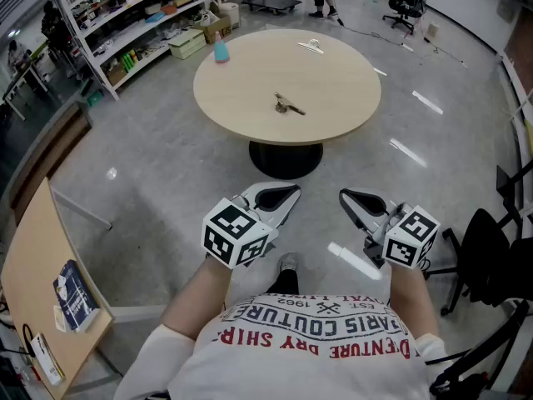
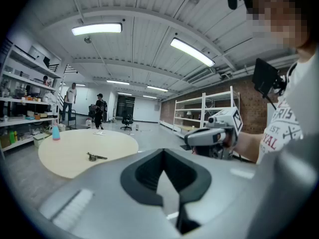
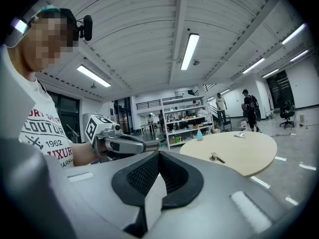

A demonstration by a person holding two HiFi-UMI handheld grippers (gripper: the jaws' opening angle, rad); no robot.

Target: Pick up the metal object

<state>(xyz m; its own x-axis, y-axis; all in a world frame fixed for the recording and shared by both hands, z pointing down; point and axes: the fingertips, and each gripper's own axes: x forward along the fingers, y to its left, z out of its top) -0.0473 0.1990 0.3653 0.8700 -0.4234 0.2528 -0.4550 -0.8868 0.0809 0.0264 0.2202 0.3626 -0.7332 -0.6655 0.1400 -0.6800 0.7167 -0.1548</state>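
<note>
The metal object (image 1: 289, 104) is small and dark and lies near the middle of a round beige table (image 1: 333, 77). It also shows on the table in the left gripper view (image 2: 96, 157) and the right gripper view (image 3: 216, 158). Both grippers hang over the floor well short of the table, close to my chest. My left gripper (image 1: 290, 193) is shut and empty, its pads (image 2: 149, 176) meeting. My right gripper (image 1: 345, 196) is shut too, with nothing between its pads (image 3: 174, 180). Each gripper sees the other beside it.
A blue bottle (image 1: 221, 51) and a pale clip-like item (image 1: 312, 46) stand at the table's far side. The black pedestal (image 1: 286, 158) is under it. Shelving (image 1: 141, 15) is far left, a wooden desk (image 1: 33, 265) near left, a black chair (image 1: 491, 257) right.
</note>
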